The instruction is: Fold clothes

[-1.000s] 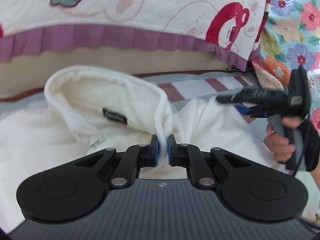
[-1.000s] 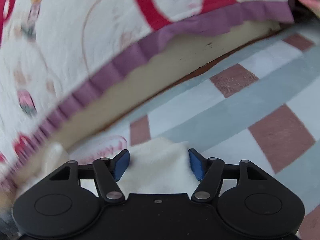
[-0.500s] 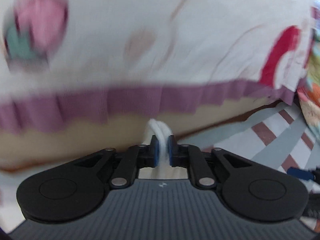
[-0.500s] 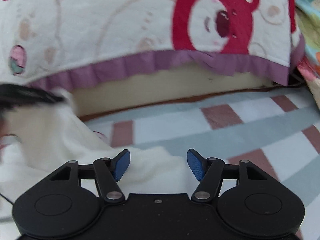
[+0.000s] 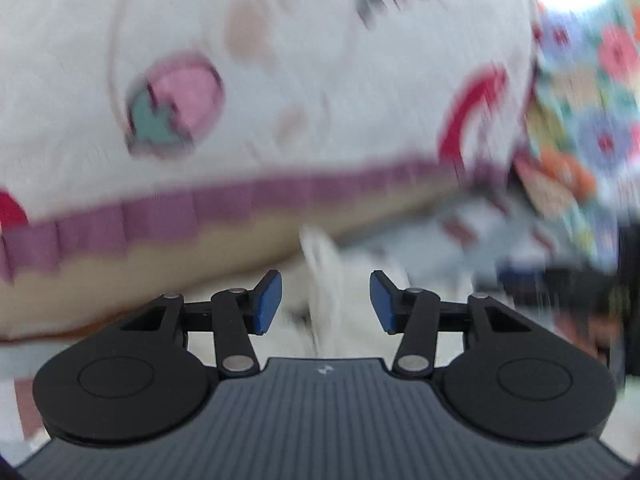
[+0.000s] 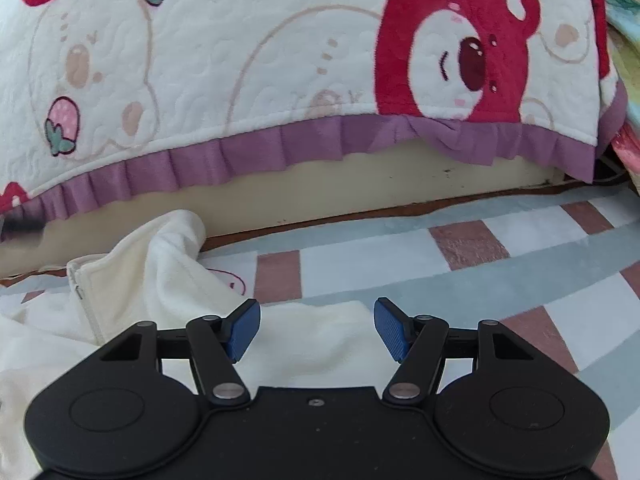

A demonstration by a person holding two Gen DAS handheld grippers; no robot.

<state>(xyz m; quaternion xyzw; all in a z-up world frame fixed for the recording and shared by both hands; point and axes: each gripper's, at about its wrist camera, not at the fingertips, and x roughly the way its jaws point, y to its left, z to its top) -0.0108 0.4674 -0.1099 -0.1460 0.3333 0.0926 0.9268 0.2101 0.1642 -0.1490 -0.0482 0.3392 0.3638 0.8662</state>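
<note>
My left gripper (image 5: 325, 301) was opening, the hoodie (image 5: 326, 280) fold loose between its jaws; my right gripper (image 6: 316, 330) gaped empty above the hem.

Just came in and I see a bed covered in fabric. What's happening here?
A person is folding a cream jacket on a checked sheet, with a hand-held gripper in each hand. The left hand-held gripper is opening, with a fold of the jacket between its pads. The right hand-held gripper hovers open over the jacket's edge.
</note>
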